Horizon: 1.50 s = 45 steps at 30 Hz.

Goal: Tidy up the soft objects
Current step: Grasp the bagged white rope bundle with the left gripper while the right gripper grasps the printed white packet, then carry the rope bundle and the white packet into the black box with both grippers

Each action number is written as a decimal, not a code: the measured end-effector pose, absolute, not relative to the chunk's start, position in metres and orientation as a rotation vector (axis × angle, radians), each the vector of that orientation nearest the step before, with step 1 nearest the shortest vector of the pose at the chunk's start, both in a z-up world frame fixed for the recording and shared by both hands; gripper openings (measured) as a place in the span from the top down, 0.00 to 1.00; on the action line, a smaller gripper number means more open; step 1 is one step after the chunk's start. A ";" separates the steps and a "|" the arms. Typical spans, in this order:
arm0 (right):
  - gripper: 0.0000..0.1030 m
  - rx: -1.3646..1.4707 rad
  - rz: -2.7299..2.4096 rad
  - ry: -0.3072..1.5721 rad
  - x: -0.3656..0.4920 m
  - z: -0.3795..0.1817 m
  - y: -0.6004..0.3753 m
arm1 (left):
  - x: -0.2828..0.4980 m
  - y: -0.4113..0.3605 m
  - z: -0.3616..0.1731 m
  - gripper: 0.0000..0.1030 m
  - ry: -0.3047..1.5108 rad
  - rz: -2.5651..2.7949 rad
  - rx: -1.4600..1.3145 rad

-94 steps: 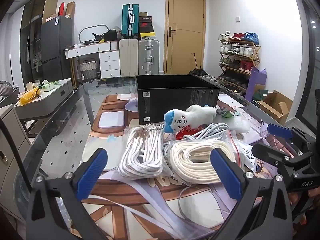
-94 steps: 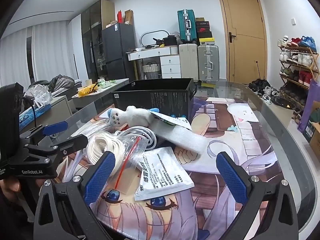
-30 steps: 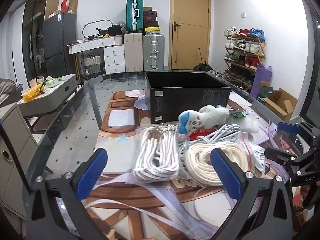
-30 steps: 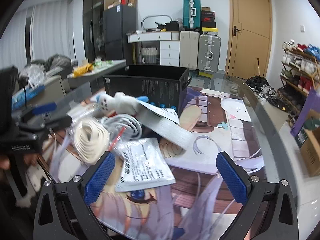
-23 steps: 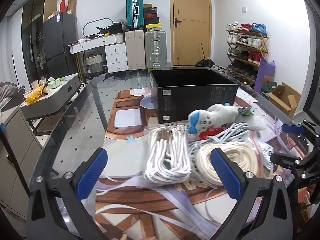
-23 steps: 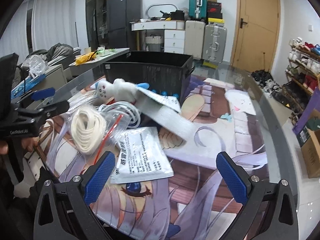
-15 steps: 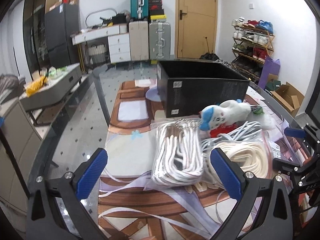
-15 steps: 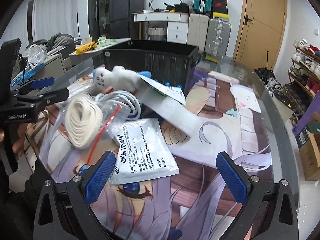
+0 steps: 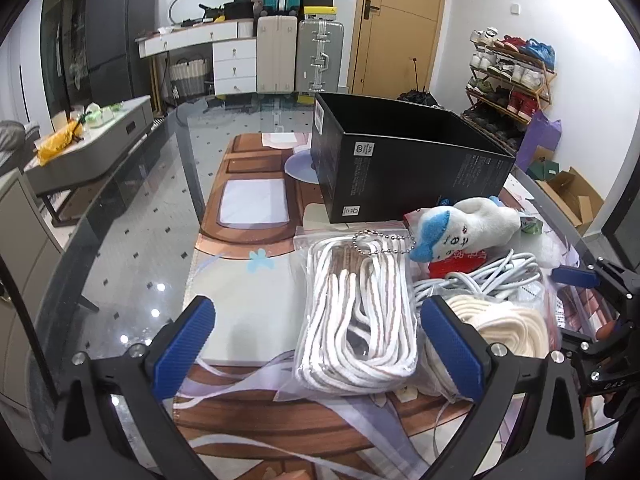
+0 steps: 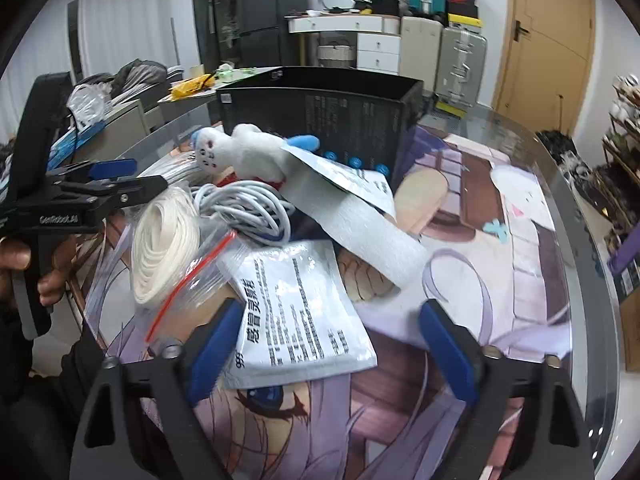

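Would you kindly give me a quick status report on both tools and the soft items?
Left tool open over bagged white rope. Right tool open, jaws just closing around the white packet. Plush toy on the pile beside the black box.

The table (image 9: 132,240) is smooth, glossy glass that mirrors the ceiling lights, with a matt printed mat (image 10: 500,240) laid over it. At the far side the black box (image 9: 400,176) looks like matt cardboard. The plush toy (image 9: 468,226) is soft, fuzzy cloth with a small metal bead chain (image 9: 384,240). The striped rope (image 9: 360,320) and the cream cord (image 10: 164,248) are woven, each in a clear, shiny plastic bag. The grey cable (image 10: 244,212) is smooth plastic; the white sachet (image 10: 296,316) is slightly glossy; the foam sheet (image 10: 360,224) is matt.
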State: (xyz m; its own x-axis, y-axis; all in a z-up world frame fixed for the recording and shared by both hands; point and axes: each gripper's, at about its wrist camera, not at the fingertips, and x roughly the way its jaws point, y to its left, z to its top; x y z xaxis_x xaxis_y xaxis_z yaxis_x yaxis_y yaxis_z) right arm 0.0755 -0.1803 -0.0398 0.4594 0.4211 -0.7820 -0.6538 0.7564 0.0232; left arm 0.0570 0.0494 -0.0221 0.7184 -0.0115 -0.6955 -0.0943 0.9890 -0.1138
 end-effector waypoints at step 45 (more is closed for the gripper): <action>0.70 -0.255 0.695 0.774 0.026 -0.014 -0.210 | 0.028 0.062 0.002 0.58 0.625 -0.004 -0.233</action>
